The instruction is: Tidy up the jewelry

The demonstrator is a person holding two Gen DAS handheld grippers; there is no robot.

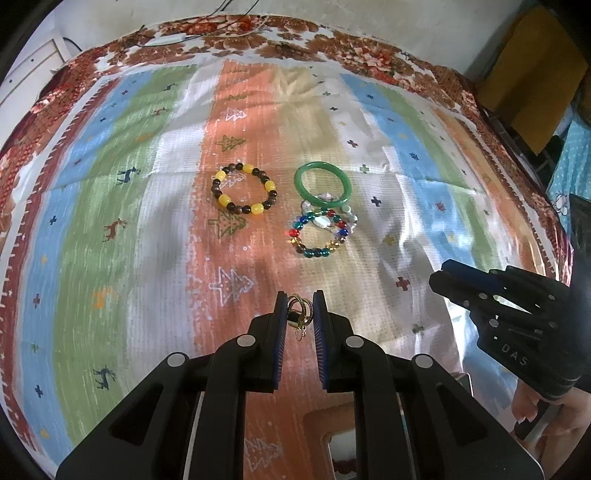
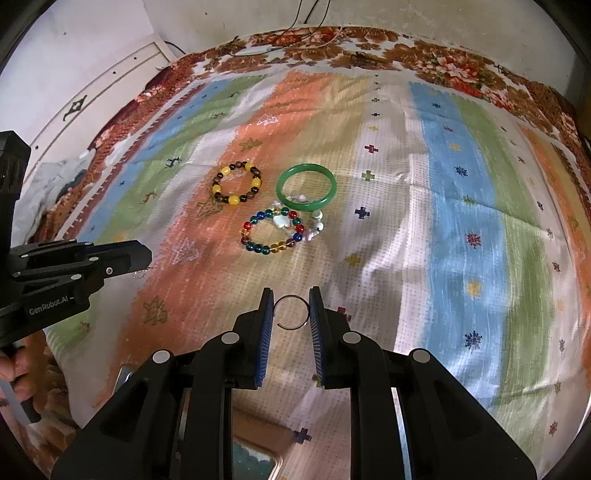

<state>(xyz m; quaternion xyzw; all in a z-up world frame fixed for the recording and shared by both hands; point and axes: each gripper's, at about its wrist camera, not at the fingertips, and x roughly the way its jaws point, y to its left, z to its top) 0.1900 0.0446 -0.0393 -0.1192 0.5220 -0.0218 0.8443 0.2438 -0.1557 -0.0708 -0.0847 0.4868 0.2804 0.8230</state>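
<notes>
**A:** Left wrist view. What's the left gripper (image 1: 300, 309) doing?

**B:** Jaws nearly together, pinched on a small gold ring cluster (image 1: 300, 319) with a dark bit in it. It hangs between the pads, clear of the cloth. Probably carried that way so it doesn't snag on the weave.

**A:** Rest of the jewelry?

**B:** Further up on the cloth: yellow-and-brown bead bracelet (image 1: 244, 189) on its own, green bangle (image 1: 322, 183) just beside it, multicolour bead bracelet (image 1: 320, 233) below. A whitish bead strand (image 1: 347, 216) lies tangled under the bangle and across the multicolour one. Reads as a sorting pile, not yet separated.

**A:** Right wrist view?

**B:** Right gripper (image 2: 291, 310) clamped on a thin open metal hoop (image 2: 291, 312), gripped across its width, gap at lower left. The left gripper shows at the left edge of this view, a hand below it.

**A:** Surface, room?

**B:** Striped tablecloth (image 2: 461, 206), orange, green, blue and white bands with small crosses and deer, over a floral cloth (image 2: 443, 70) at the edges. White wall behind, cables (image 2: 306, 18) along the far edge. A box (image 2: 258, 458) of some kind sits at the near edge, mostly hidden. Likely the destination, can't confirm.
</notes>
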